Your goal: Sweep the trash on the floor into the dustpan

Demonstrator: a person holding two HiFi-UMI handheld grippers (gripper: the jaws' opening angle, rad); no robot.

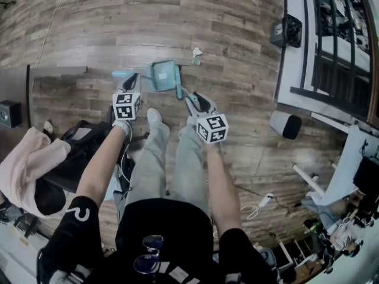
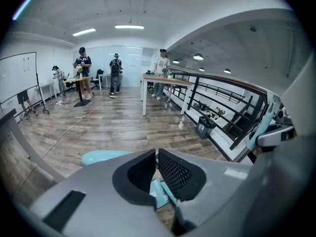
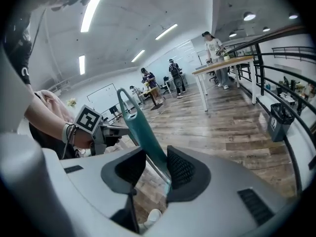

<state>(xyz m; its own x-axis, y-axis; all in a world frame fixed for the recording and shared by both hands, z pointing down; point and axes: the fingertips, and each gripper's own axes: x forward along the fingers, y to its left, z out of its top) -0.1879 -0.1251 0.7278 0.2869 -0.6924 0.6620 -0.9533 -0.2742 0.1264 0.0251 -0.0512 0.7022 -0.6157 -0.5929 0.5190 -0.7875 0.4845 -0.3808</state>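
Trash (image 1: 197, 53) lies on the wood floor (image 1: 118, 16) just beyond the dustpan (image 1: 163, 76). Your left gripper (image 1: 132, 80) has its jaws nearly together, seemingly pinching the dustpan's teal handle. Your right gripper (image 1: 190, 98) clamps the brush (image 3: 138, 127) by its handle, just beside the pan.

Seen from the head view, the dustpan (image 1: 163, 76) is set on the floor (image 1: 237, 34) at 12 o'clock of the shoe (image 1: 154, 116). The trash (image 1: 197, 53) is found near it, at its 1 o'clock. The left gripper (image 1: 131, 80) is placed at its 9 o'clock, and the right gripper (image 1: 190, 98) with the brush (image 1: 179, 89) at its 5 o'clock. A bin (image 1: 285, 125) is seen well apart, at 4 o'clock.
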